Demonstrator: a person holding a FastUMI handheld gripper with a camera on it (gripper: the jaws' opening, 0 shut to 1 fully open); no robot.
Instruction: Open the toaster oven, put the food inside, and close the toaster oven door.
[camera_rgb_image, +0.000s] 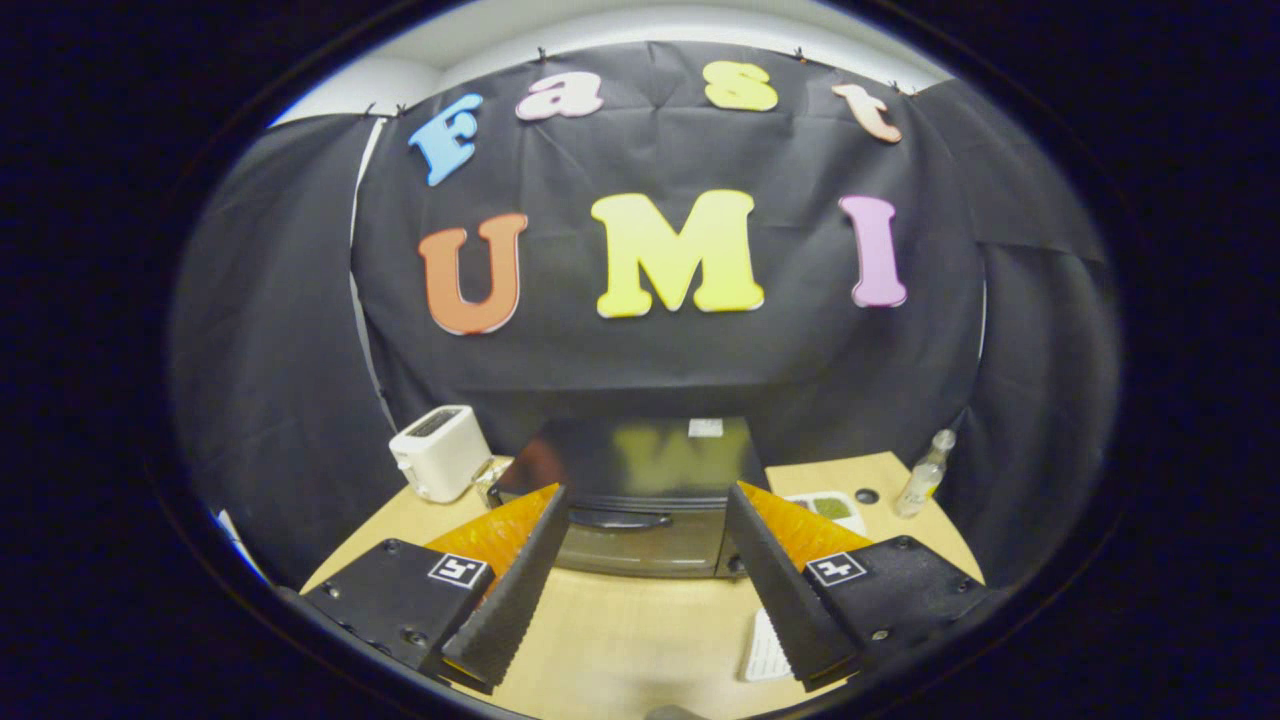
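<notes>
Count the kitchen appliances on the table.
2. A toaster oven, door closed, sits just ahead of the open claw, between its fingers. A white toaster stands to its left near the table's back edge. Others may be hidden behind the claw.

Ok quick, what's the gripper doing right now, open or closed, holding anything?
Gripper: open, fingers spread wide, holding nothing; the closed toaster oven sits just ahead, its door handle between the fingertips' line.
</notes>
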